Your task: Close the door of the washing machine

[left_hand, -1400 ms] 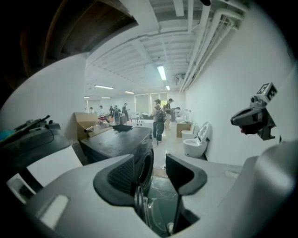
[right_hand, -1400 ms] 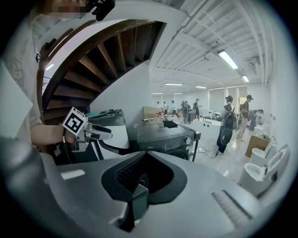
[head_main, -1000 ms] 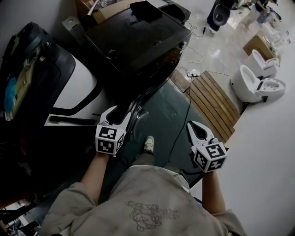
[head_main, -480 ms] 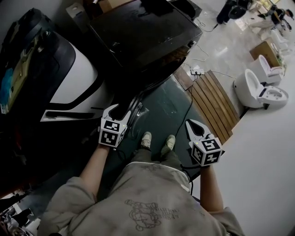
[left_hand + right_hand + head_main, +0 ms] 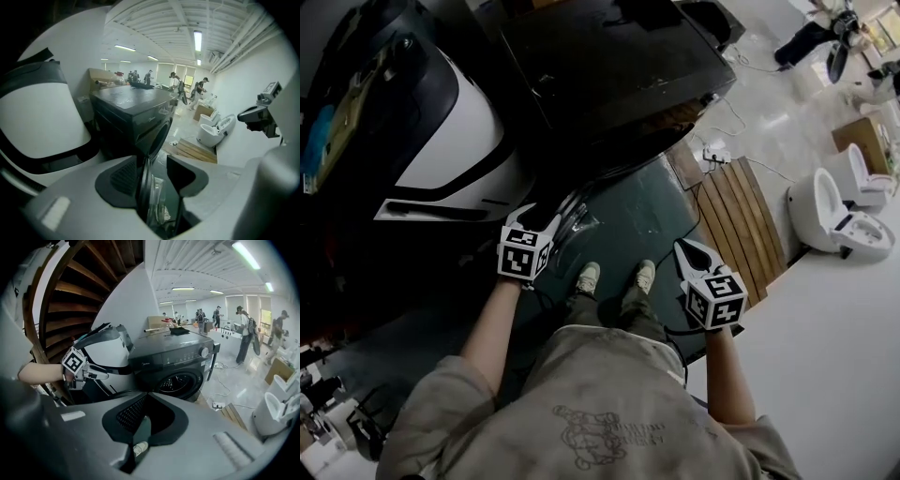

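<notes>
Door point(image 5: 572, 220) of the one dark washing machine point(image 5: 609, 75) stands swung out towards the person in the head view. The left gripper point(image 5: 542, 214) is at it and the right gripper point(image 5: 684, 248) well apart, both held forward and low. Left gripper view: jaws spread, the upright door rim between them (against the left one). Right gripper view: jaws pinched closed on nothing, facing the machine's front.

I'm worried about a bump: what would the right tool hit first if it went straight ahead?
The right tool would probably meet the washing machine front, near its open drum mouth; nothing shows in between, though depth is unclear.
</notes>
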{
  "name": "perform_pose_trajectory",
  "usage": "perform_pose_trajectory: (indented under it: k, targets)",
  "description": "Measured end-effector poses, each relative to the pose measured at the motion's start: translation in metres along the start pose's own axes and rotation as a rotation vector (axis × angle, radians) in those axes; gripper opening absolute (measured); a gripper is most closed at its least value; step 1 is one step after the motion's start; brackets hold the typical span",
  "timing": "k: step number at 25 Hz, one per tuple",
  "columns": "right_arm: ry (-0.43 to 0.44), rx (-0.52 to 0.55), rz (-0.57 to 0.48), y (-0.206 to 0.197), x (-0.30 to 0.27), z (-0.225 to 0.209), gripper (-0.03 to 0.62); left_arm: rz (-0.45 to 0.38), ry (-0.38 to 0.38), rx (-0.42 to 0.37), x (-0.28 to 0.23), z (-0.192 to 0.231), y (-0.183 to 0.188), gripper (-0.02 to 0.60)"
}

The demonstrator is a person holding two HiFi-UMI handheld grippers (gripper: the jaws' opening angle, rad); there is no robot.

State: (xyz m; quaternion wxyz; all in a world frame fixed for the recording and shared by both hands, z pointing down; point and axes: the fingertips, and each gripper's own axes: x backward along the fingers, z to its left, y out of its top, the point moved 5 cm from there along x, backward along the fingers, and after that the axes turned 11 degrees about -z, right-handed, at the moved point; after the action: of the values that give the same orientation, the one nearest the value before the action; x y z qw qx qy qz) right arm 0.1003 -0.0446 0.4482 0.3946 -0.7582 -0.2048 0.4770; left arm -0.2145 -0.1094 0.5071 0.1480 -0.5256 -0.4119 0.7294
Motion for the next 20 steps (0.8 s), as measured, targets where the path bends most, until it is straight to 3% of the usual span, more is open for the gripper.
perform_pose_trajectory:
  k: [10, 20]
  targets:
    - [0.151, 0.099, 0.09, -0.006, -0.04, -0.043, 0.028, 0.049, 0.147, 0.082, -0.023, -0.01, -0.025, 0.195]
    - [0.273, 0.188, 0.135, -0.011, -0.076, -0.047, 0.028, 0.148, 0.208, 0.094, -0.041, -0.004, -0.069, 0.196]
